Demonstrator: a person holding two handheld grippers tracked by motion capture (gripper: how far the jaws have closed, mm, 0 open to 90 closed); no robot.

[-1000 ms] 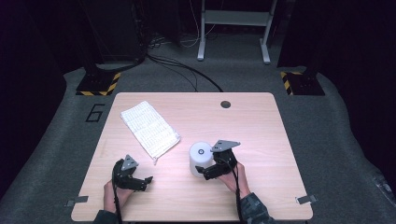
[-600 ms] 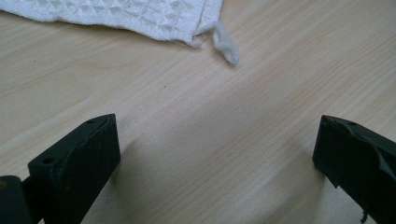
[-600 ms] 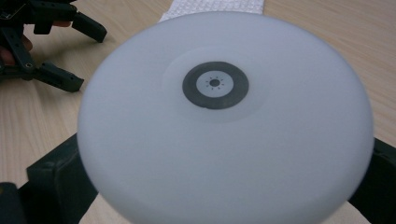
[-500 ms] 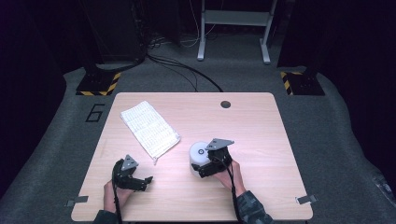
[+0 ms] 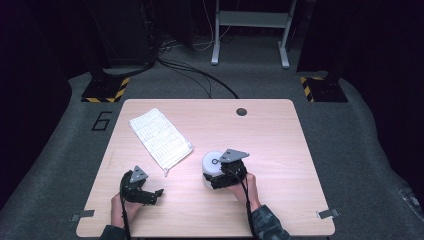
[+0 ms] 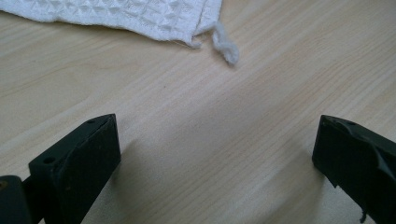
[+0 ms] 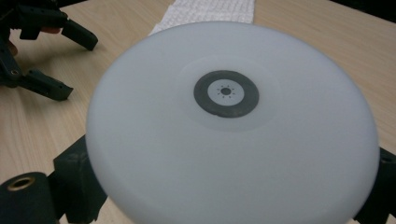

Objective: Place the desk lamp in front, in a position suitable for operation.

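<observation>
A white round cylinder (image 5: 212, 164) with a dark ring on its top (image 7: 226, 93) stands on the wooden table (image 5: 280, 150), right of centre near the front. My right gripper (image 5: 214, 176) reaches it from the right, one jaw on each side of its body. The jaws have just been closing with the cylinder between them. Its wide top hides the pads, so contact is unclear. My left gripper (image 5: 156, 196) rests open at the front left over bare wood (image 6: 215, 149), nothing between its jaws. It also shows in the right gripper view (image 7: 79, 67). A white waffle towel (image 5: 160, 137) lies behind it, its corner close (image 6: 116, 14).
A round cable hole (image 5: 241, 111) sits near the table's far edge. Beyond the table are grey carpet, cables, two black-and-yellow striped bases (image 5: 105, 90) and a metal stand (image 5: 250, 30). Bare wood stretches to the right of the cylinder.
My right gripper has slid left from beside the cylinder so that its jaws now straddle it. The left gripper, towel and cylinder have stayed put.
</observation>
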